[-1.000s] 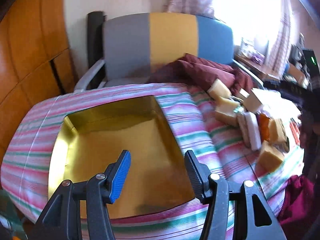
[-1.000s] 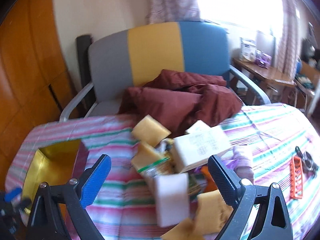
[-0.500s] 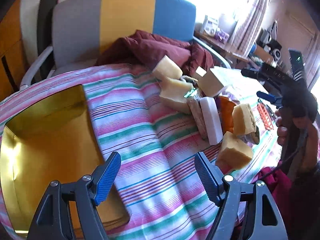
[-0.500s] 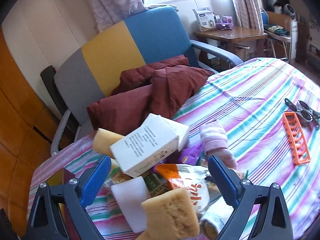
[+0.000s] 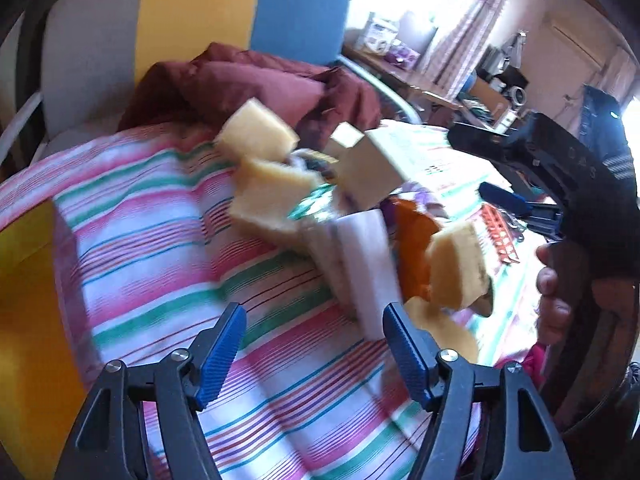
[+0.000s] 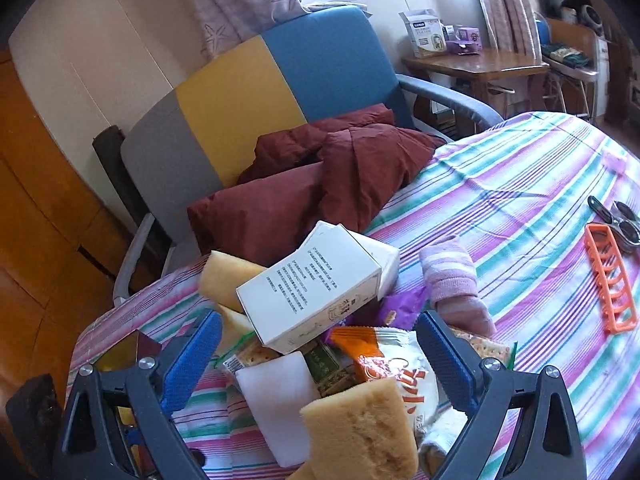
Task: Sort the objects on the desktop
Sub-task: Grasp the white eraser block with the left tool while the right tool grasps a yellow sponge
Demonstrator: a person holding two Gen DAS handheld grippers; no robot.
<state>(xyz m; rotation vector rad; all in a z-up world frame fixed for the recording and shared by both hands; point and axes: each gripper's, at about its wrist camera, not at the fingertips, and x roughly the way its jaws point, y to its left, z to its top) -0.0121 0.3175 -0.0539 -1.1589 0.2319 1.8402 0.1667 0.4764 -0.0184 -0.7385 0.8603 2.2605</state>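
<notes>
A pile of objects lies on the striped tablecloth (image 5: 160,248): yellow sponges (image 5: 256,132), a white foam block (image 5: 366,264), a white carton (image 6: 316,288), an orange snack bag (image 6: 384,364) and a rolled pink sock (image 6: 456,284). My left gripper (image 5: 314,356) is open and empty, just short of the white block. My right gripper (image 6: 318,356) is open and empty, over the pile, with a yellow sponge (image 6: 360,432) and the white foam block (image 6: 276,396) between its jaws. The right gripper also shows in the left wrist view (image 5: 504,200), beyond the pile.
A gold-lined open box (image 5: 24,320) sits at the table's left. An orange rack (image 6: 610,276) and metal clips (image 6: 624,228) lie at the right. A striped chair (image 6: 256,88) with a maroon jacket (image 6: 320,184) stands behind the table.
My left gripper swung right from over the gold box toward the pile. My right gripper moved in closer over the pile. Both stayed open.
</notes>
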